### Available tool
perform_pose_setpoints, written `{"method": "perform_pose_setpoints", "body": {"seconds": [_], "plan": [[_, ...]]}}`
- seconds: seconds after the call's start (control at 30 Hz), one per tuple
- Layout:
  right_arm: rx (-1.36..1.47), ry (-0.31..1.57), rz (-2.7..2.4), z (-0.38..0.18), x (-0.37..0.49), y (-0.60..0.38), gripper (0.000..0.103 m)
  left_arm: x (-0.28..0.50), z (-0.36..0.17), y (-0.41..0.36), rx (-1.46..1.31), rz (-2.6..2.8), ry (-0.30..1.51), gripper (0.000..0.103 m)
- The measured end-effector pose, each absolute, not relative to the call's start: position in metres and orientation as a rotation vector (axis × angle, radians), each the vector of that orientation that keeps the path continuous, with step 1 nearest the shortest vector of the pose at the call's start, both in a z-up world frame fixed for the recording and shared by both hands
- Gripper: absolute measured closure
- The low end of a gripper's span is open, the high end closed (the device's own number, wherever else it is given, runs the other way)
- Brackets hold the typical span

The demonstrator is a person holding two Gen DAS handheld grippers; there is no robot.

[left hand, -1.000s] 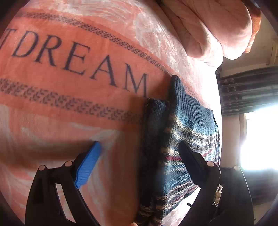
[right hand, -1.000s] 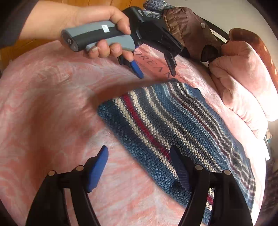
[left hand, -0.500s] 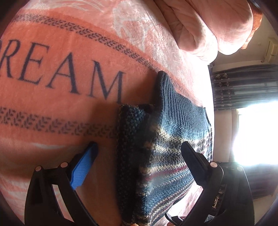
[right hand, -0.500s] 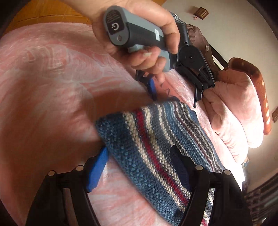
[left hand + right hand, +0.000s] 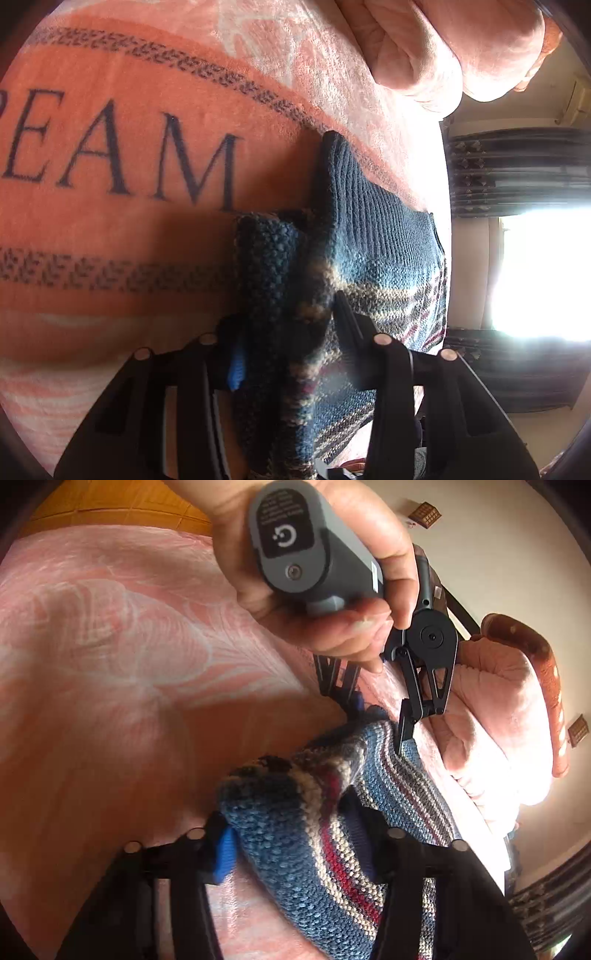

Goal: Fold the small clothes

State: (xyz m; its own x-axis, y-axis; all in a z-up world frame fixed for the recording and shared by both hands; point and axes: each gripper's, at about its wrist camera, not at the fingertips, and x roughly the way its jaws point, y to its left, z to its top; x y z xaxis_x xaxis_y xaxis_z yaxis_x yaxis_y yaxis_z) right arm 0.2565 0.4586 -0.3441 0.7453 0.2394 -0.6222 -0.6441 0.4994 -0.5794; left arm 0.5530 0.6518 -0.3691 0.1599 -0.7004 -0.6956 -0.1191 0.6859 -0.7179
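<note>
A small striped knit sweater [image 5: 373, 258], dark blue with cream and red bands, lies on a pink blanket [image 5: 129, 229]. My left gripper [image 5: 284, 339] is shut on a bunched corner of the sweater, the knit wedged between both fingers. In the right wrist view the same sweater [image 5: 332, 842] rises in a fold, and my right gripper [image 5: 291, 834] is shut on its near edge. The left gripper [image 5: 376, 716], held by a hand [image 5: 332, 590], pinches the far corner just beyond.
The blanket carries dark lettering [image 5: 122, 158] and patterned bands. A rolled pink quilt [image 5: 443, 44] lies at the bed's far end, seen again as the pink quilt [image 5: 491, 716] at right. Dark curtains [image 5: 517, 170] and a bright window [image 5: 535, 273] lie beyond the bed edge.
Both grippers were open above the sweater's edge a second ago. They moved in and closed on the knit, which now bunches and lifts between them.
</note>
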Motion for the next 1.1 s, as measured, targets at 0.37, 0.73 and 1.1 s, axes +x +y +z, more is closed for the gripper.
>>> {"method": "perform_pose_setpoints", "body": {"seconds": [0.37,0.73,1.1], "plan": [[-0.763,0.547,0.587,-0.308,0.259,0.440,0.088,0.553,-0.340,0.644,-0.673,-0.438,1.371,0.081],[-0.622,0.535,0.565,-0.251,0.264,0.407,0.091,0.555,-0.287,0.619,-0.575,-0.418,1.354,0.082],[-0.533,0.514,0.535,-0.210,0.284,0.371,0.091,0.559,-0.239,0.584,-0.508,-0.396,1.339,0.082]]}}
